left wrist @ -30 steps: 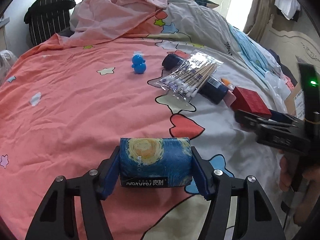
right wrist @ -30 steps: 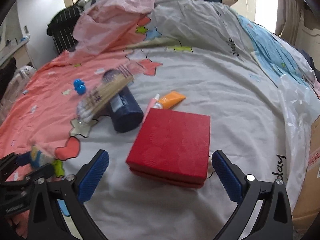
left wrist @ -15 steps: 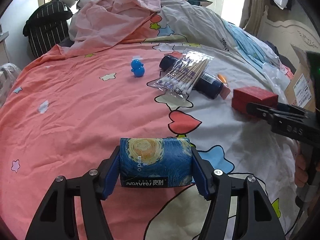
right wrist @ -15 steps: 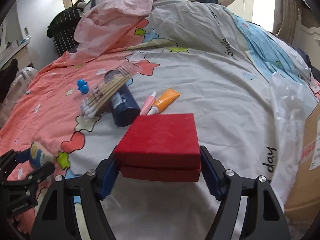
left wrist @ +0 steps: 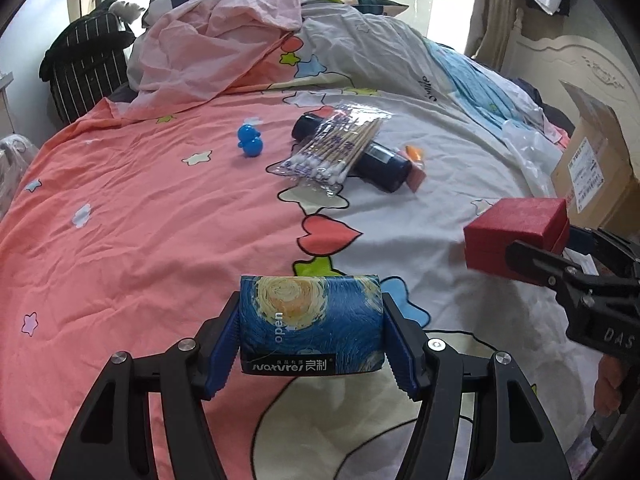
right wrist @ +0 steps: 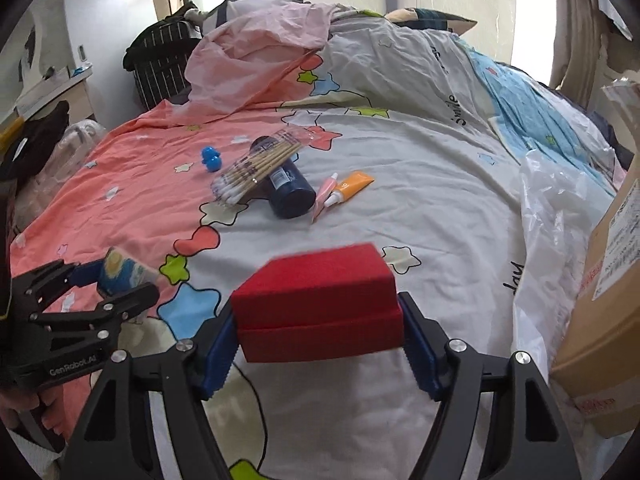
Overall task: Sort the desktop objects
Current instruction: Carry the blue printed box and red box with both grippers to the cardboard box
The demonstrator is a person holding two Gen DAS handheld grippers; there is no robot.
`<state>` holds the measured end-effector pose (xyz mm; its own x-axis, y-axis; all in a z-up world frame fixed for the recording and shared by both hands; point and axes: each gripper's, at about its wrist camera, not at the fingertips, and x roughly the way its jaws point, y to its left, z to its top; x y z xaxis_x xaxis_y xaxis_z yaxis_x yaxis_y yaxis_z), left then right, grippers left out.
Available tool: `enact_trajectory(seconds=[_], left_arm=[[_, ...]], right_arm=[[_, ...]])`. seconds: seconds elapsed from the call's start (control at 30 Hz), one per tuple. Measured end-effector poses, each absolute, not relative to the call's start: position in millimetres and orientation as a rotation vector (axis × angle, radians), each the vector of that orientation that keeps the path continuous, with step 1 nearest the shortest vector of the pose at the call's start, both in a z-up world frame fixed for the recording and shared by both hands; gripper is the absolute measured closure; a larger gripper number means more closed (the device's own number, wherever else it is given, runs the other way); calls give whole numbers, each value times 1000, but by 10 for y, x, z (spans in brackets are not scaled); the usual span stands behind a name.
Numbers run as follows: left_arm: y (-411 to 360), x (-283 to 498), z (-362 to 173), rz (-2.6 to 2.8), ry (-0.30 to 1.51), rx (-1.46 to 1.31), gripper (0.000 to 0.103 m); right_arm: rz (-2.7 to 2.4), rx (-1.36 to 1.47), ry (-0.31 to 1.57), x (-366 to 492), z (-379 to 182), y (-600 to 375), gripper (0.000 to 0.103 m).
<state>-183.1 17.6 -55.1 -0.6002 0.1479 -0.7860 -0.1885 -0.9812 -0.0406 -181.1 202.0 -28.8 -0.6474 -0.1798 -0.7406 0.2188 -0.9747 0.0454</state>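
Note:
My left gripper (left wrist: 311,340) is shut on a blue starry-night tissue pack (left wrist: 310,322) and holds it above the bedspread. My right gripper (right wrist: 318,336) is shut on a red box (right wrist: 318,304) and holds it lifted off the bed; the box also shows at the right of the left wrist view (left wrist: 516,232). On the bed farther off lie a bag of cotton swabs (left wrist: 330,150) across a dark blue bottle (left wrist: 380,162), a blue toy figure (left wrist: 250,142), an orange tube (right wrist: 352,186) and a pink tube (right wrist: 324,196).
A cardboard box (right wrist: 600,300) stands at the right edge of the bed, with a clear plastic bag (right wrist: 556,208) beside it. A crumpled pink sheet (left wrist: 216,44) lies at the far end. A striped black bag (left wrist: 88,60) stands far left.
My right gripper closed on the red box and lifted it off the bed. My left gripper has kept its hold on the tissue pack and drawn back a little.

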Motion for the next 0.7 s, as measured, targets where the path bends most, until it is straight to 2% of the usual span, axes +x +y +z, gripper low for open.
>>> enact_trajectory(seconds=[0.7], left_arm=[[722,-1417,-95,2644,146,-1154,37]], right_arm=[[-2752,1050,123,-1215,197,2243,34]])
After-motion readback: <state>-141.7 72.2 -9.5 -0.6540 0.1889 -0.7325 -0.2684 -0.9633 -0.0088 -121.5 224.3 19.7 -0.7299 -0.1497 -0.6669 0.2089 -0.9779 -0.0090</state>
